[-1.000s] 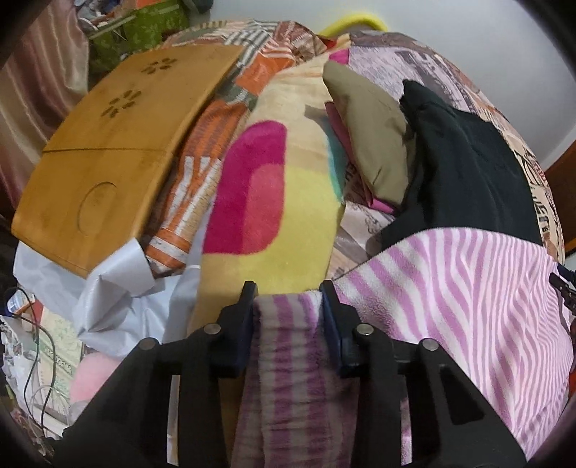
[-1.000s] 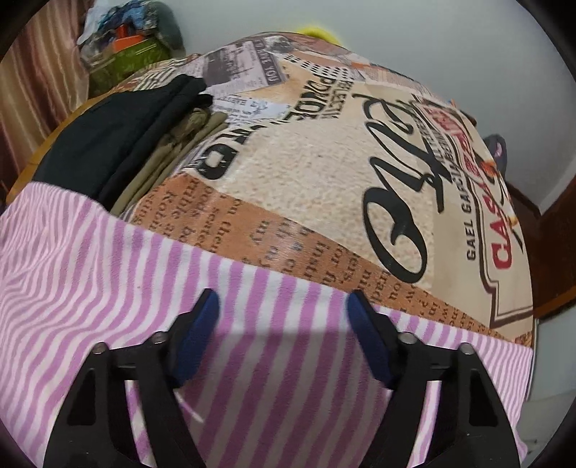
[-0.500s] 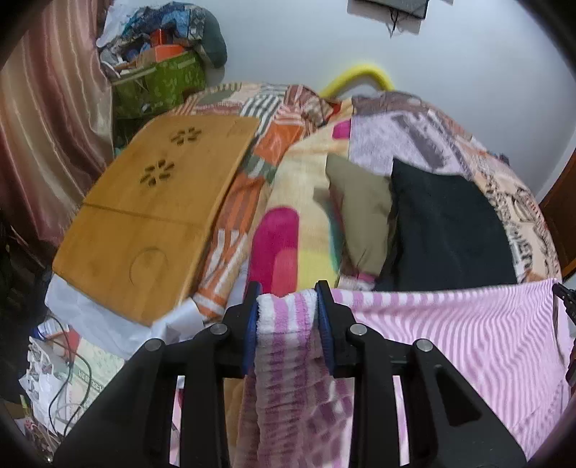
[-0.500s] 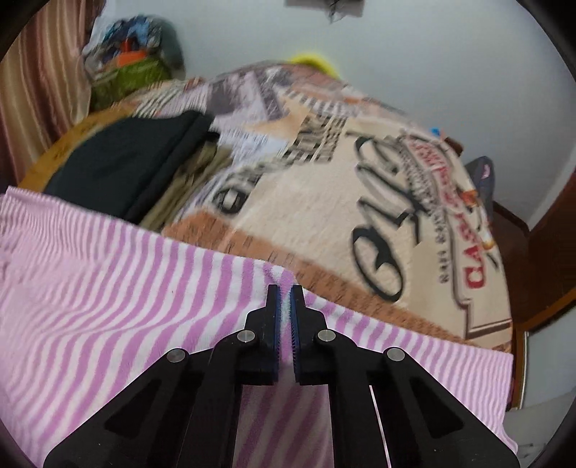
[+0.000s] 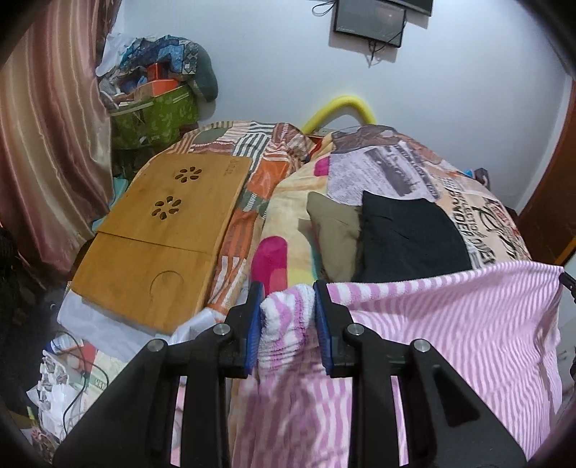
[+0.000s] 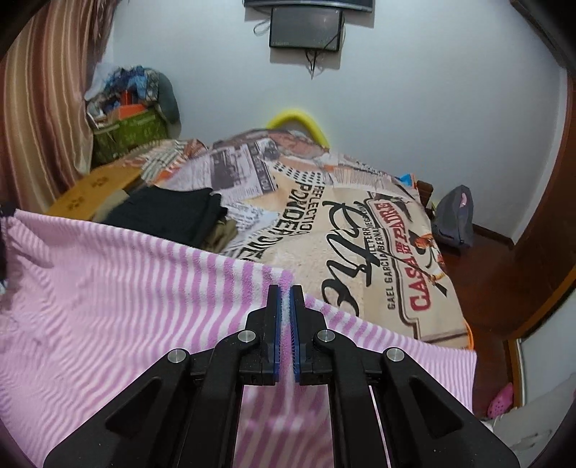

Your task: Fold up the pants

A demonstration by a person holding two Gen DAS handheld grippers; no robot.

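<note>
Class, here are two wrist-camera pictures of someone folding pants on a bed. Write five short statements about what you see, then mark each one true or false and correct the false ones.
1. The left hand-held gripper is clamped on a bunched edge of the pink striped pants. True.
2. The right hand-held gripper is wide open over the pants. False: it is shut on a thin edge of them.
3. A black folded garment lies on the bed. True.
4. The wooden lap desk lies on top of the black garment. False: it lies apart, far to its left.
5. A dark screen hangs on the wall. True.
</note>
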